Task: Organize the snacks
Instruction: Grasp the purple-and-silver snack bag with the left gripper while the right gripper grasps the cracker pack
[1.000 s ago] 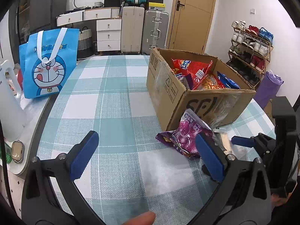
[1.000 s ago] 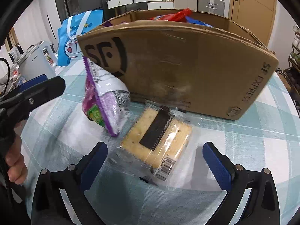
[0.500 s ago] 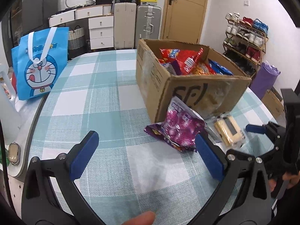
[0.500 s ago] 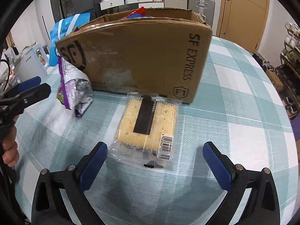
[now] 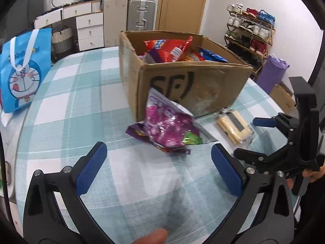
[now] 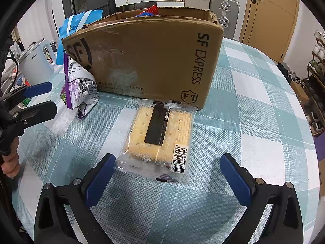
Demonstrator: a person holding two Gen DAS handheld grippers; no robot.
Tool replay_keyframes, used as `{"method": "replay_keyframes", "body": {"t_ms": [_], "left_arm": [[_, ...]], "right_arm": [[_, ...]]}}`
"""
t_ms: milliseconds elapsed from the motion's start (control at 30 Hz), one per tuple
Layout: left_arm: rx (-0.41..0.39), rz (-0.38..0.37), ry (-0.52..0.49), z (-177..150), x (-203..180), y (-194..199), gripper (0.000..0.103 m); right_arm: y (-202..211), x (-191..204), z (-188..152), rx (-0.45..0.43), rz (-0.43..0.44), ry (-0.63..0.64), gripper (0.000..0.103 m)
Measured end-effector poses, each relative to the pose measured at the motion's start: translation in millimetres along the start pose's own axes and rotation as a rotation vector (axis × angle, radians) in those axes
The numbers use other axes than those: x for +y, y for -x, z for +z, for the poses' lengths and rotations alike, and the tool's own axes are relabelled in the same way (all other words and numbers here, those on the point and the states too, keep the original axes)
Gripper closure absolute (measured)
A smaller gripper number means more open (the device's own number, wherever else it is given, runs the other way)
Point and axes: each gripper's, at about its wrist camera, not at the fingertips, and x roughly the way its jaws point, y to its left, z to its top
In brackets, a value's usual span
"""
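Left hand-held gripper [image 5: 158, 167] spread wide facing purple snack bag [image 5: 168, 130], right hand-held gripper [image 6: 168, 178] spread wide over cracker pack [image 6: 160, 138]

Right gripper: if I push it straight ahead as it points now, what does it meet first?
The clear cracker packet, lying flat between the open right gripper and the cardboard box. Its near edge is already about level with the fingertips.
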Motion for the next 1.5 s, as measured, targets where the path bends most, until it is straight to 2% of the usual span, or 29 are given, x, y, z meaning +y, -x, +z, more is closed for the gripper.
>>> {"method": "replay_keyframes", "body": {"t_ms": [167, 567, 800, 967, 1300, 1500], "left_arm": [[0.009, -0.048, 0.091, 4.8, 2.2, -5.3, 0.001], [0.071, -0.021, 0.194, 22.1, 2.8, -35.0, 0.001], [0.099, 0.034, 0.21, 25.2, 6.2, -46.7, 0.001], [0.106, 0.034, 0.201, 19.6, 11.4, -43.3, 0.001], [0.127, 0.101, 0.126, -12.4, 17.5, -27.3, 0.001], [0.102, 0.053, 0.149, -18.4, 22.6, -17.6, 0.001]], "right_arm": [[-0.2, 0.3, 0.1, 0.0, 0.0, 0.0, 0.001], [-1.4, 1.8, 2.4, 0.0, 0.001, 0.0, 0.001], [1.0, -0.2, -1.1, -0.001, 0.001, -0.001, 0.001], [0.4, 0.6, -0.1, -0.001, 0.001, -0.001, 0.001], [0.9, -0.6, -1.0, -0.001, 0.001, -0.001, 0.001], [0.9, -0.5, -0.8, -0.001, 0.002, -0.001, 0.001]]}}
